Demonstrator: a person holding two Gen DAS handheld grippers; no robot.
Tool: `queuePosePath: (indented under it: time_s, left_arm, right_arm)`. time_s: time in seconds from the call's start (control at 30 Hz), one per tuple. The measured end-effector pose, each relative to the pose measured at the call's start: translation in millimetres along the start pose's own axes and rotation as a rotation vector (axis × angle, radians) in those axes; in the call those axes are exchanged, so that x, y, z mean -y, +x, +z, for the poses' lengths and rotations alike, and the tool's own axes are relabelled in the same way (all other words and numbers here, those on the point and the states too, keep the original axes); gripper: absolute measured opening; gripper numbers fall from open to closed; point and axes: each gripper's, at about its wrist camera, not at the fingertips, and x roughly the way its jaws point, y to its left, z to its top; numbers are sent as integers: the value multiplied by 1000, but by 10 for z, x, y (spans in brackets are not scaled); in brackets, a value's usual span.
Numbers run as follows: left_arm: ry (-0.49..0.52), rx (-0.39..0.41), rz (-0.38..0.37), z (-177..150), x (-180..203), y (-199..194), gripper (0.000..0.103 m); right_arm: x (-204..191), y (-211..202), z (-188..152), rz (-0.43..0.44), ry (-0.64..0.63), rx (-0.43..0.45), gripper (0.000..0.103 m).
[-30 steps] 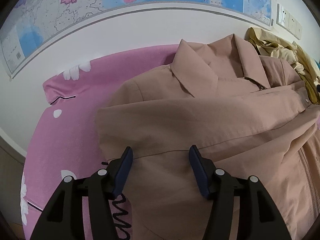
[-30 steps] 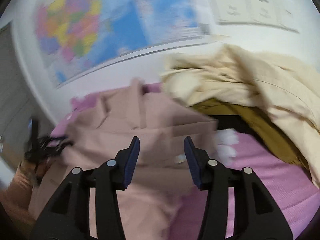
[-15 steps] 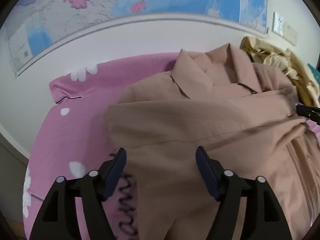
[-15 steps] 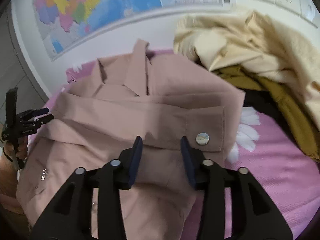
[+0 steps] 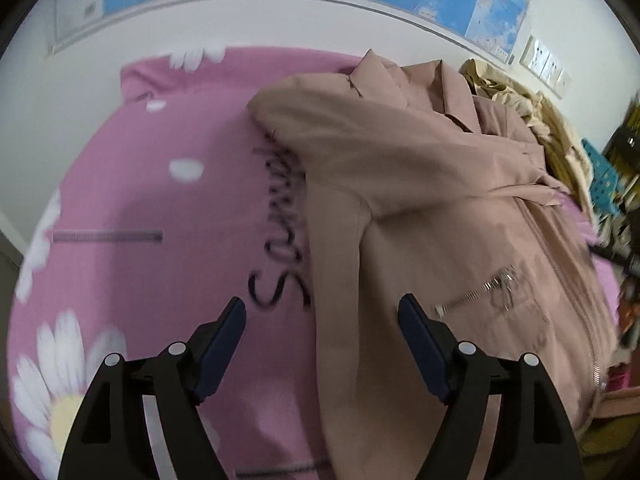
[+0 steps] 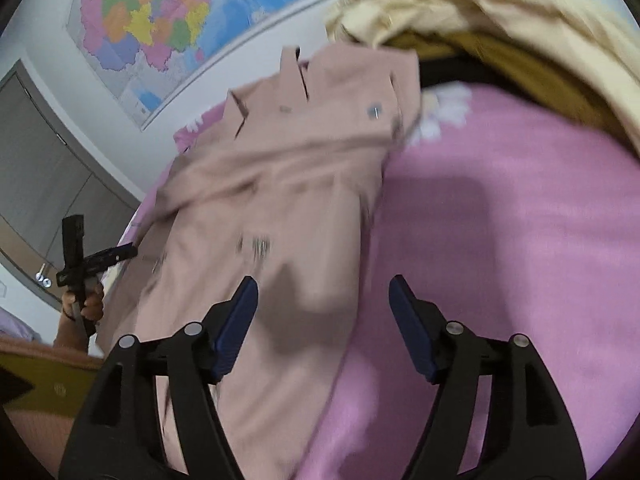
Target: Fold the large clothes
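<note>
Jacket [image 5: 440, 208] lengthwise on bedsheet [image 5: 140, 200], collar toward wall.

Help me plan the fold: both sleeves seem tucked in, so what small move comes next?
Probably lower both opening grippers, left hand-held gripper and right hand-held gripper, onto the jacket's near edges to grip the hem; neither pinches cloth now, and the jacket lies long and unfolded.

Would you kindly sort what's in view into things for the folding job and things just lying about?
For the job:
- pink jacket
- left gripper
- right gripper

Lying about:
- cream clothes pile
- olive garment
- wall map
- floral bedsheet
</note>
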Motion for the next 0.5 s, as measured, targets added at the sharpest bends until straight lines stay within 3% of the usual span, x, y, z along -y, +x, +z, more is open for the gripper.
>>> queuePosePath:
  time_s: [0.17,0.33,0.43,0.5]
  left_arm:
    - [0,-20,-96,-224,53,-119,80]
    - [26,-27,-140,-421,193,-200,84]
    - [26,-42,-214,-549,263,-269,84]
    - [31,-54,-292,-647,321,-321,85]
  right_arm:
    - [-111,-96,-318,64,-9,3,71]
    - [-222,-88,-470,118,-31,9,71]
    - [-221,-88,-528,176,-20,-11,58]
    - [-206,-108,-575,204,-13,-10,58]
